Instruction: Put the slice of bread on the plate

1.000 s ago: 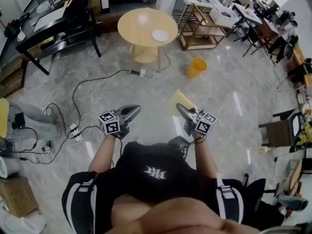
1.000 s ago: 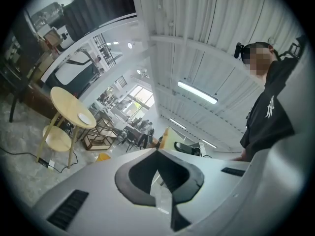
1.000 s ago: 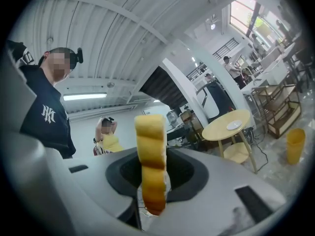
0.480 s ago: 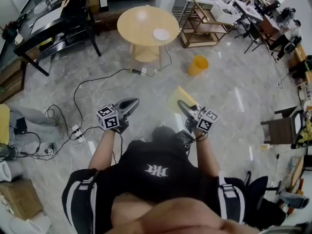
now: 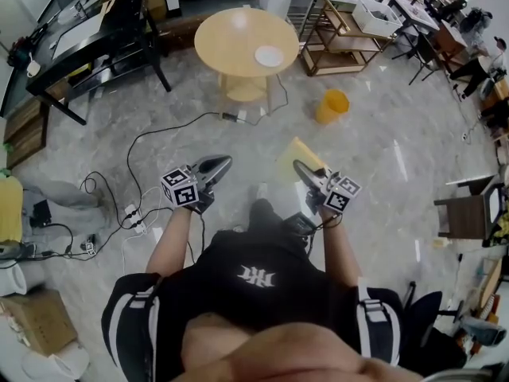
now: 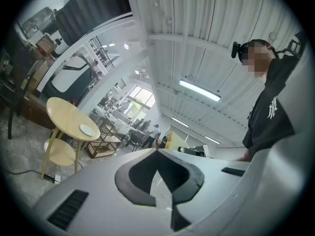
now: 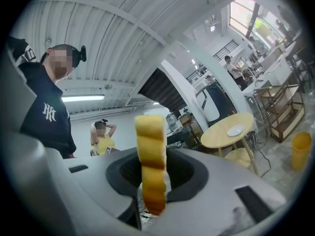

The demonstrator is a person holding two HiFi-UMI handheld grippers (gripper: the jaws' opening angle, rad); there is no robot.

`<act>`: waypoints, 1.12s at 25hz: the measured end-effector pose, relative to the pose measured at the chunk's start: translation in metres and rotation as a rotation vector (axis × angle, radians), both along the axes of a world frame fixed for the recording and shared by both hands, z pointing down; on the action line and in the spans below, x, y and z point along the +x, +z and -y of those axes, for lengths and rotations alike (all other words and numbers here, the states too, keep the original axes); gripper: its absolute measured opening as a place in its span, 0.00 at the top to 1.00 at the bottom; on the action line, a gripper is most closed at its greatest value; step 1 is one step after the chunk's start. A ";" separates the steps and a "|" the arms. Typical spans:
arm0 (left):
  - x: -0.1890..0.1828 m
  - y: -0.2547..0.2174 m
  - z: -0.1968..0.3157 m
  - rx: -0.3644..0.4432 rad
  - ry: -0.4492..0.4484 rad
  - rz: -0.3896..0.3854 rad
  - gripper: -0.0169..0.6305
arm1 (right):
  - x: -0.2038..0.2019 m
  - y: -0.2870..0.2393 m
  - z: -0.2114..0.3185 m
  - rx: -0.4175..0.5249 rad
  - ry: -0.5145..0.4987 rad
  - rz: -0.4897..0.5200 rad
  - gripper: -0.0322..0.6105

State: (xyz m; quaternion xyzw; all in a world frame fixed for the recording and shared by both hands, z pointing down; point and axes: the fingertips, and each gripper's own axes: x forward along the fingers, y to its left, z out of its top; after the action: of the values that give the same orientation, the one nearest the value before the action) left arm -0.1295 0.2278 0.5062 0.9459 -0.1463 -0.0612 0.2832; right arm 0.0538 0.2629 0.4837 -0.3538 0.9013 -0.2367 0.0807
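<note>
Right gripper [image 5: 301,168] pinches the slice of bread [image 7: 149,146] upright, mid-frame, left gripper [image 6: 158,154] closed on nothing; I judge the slice light, soft, crushable, best held gently by its lower crust edge, with the plate [image 5: 269,56] far off, top centre.

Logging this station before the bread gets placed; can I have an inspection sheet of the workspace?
Surface: round wooden table, only the plate on top.
Job's things: white plate looks empty; bread slice held in the air, short of the table.
Clutter: yellow bin and cardboard box on the floor.
Tongs: right tongs shut on the bread slice; left tongs shut, empty.
Cables: cables and a power strip trail across the floor.
Surroundings: black desk, wooden shelf rack, chair; a person in a yellow top stands behind.
</note>
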 end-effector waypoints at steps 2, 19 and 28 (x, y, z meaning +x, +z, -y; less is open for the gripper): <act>0.003 0.000 0.008 0.000 0.000 0.005 0.95 | 0.002 0.001 0.010 0.002 -0.001 0.006 0.80; 0.047 -0.012 0.101 -0.001 -0.010 0.042 0.95 | 0.037 -0.008 0.119 0.032 -0.049 0.038 0.80; 0.080 -0.020 0.159 0.021 -0.021 0.051 0.95 | 0.070 -0.013 0.182 0.050 -0.066 0.050 0.80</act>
State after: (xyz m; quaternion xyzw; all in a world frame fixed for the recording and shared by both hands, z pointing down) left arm -0.0496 0.0690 0.4865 0.9484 -0.1625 -0.0417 0.2689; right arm 0.1239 0.0807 0.4708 -0.3155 0.9158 -0.2256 0.1041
